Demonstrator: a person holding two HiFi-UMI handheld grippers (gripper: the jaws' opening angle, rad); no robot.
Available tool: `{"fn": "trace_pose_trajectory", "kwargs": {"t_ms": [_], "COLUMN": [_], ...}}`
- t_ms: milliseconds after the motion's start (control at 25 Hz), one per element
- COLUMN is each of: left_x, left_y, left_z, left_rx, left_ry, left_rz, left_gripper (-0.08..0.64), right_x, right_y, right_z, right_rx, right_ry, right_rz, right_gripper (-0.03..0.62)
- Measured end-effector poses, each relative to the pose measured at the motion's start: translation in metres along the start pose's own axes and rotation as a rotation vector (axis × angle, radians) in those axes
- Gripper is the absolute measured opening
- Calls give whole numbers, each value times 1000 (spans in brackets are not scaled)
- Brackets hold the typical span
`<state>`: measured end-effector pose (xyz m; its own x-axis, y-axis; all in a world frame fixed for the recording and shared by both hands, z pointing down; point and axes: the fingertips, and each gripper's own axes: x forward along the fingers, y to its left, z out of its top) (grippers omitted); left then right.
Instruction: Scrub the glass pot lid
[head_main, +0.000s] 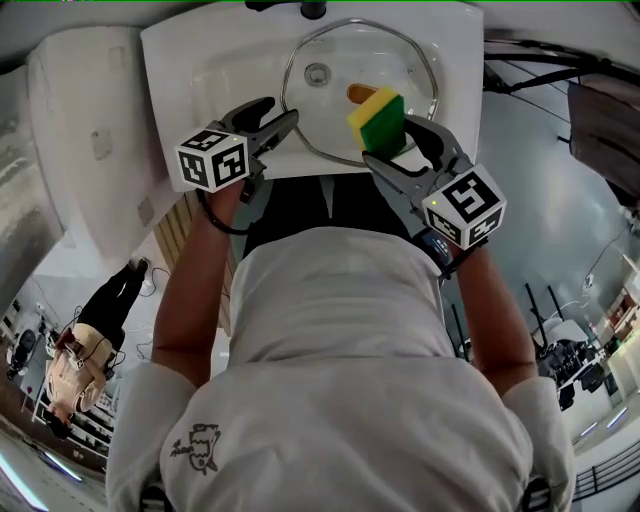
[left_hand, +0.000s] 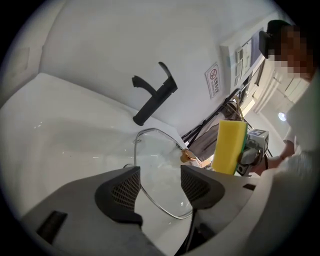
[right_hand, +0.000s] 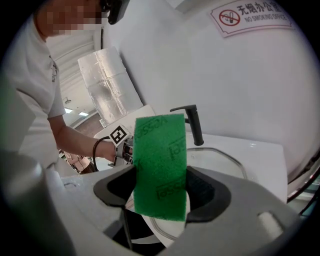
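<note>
1. Room: a plain white wall (right_hand: 240, 75) rises behind the basin and bears a red-and-white no-smoking sign (right_hand: 252, 15). A silvery wrapped duct (right_hand: 107, 85) stands to one side. The head view shows a pale floor with another person (head_main: 85, 340) standing well apart.
2. Surface: a white washbasin (head_main: 200, 60) with a black tap (left_hand: 155, 95) at its back edge. Its drain (head_main: 317, 72) shows through the glass.
3. Glass pot lid (head_main: 400, 50): round and clear with a thin metal rim, it lies in the bowl of the washbasin and covers most of it. Its brownish knob (head_main: 358, 92) sits near the middle.
4. Left claw (head_main: 275, 118): its jaws stand wide apart and grip nothing. Its tips are at the lid's left rim. In the left gripper view the rim's curve runs across the gap between the pads (left_hand: 125, 187); whether either pad touches the rim I cannot tell.
5. Right claw (head_main: 400, 145): it is clamped on a sponge, one pad on each side. It hangs over the lid's near right part, close to the knob. Whether the sponge touches the glass I cannot tell.
6. Sponge (head_main: 378, 122): it is yellow foam with a green scouring face and stands upright out of the jaws. The green face is turned toward the right gripper camera.
</note>
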<state>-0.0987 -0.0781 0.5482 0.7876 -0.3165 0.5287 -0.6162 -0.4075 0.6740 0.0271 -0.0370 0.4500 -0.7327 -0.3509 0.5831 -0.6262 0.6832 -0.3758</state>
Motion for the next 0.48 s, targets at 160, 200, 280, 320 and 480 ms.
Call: {"fn": "trace_pose_trajectory", "kwargs": {"t_ms": [160, 200, 280, 320, 480], "left_x": [12, 14, 20, 23, 33], "left_y": [18, 21, 26, 28, 35], "left_z": [-8, -11, -14, -15, -19], "left_rx": [-105, -126, -140, -144, -173], "left_ry": [1, 1, 10, 14, 28], "left_rz": [-17, -26, -42, -52, -82], "left_gripper": [250, 250, 250, 250, 250], "right_x": [12, 14, 20, 23, 36], "right_y": [1, 2, 2, 2, 4], "right_z": [-17, -23, -34, -39, -59], "right_rx": [4, 0, -26, -48, -157], "right_ry": [46, 62, 101, 126, 255], "right_rz": [9, 10, 7, 5, 3], "right_gripper": [307, 307, 307, 307, 307]}}
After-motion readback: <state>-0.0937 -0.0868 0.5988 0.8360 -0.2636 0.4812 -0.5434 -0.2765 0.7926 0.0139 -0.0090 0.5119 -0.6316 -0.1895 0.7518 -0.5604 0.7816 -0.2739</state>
